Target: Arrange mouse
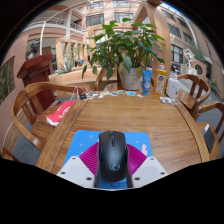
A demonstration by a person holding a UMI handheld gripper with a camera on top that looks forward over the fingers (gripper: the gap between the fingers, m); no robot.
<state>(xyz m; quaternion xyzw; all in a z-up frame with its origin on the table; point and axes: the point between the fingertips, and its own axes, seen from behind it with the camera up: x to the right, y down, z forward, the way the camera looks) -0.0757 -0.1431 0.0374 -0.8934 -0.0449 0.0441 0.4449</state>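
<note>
I see black mouse (112, 154) between fingers (85, 166), both pink pads pressing its sides: fingers pinching mouse. Mouse sits over blue mat (88, 145) on round wooden worktop (120, 115). Beyond mouse, at worktop far edge: potted plant (127, 48), blue bottle (147, 80), yellow bottle (161, 82) beside it. Red item (60, 111) left of mouse, on chair (35, 105).

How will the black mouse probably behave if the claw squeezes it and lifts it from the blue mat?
The mouse looks like a hard shell, so it should stay stiff. Its rounded, smooth sides may slip between the pads. It looks small and probably light. It lies flat on the mat, so rolling seems unlikely.
</note>
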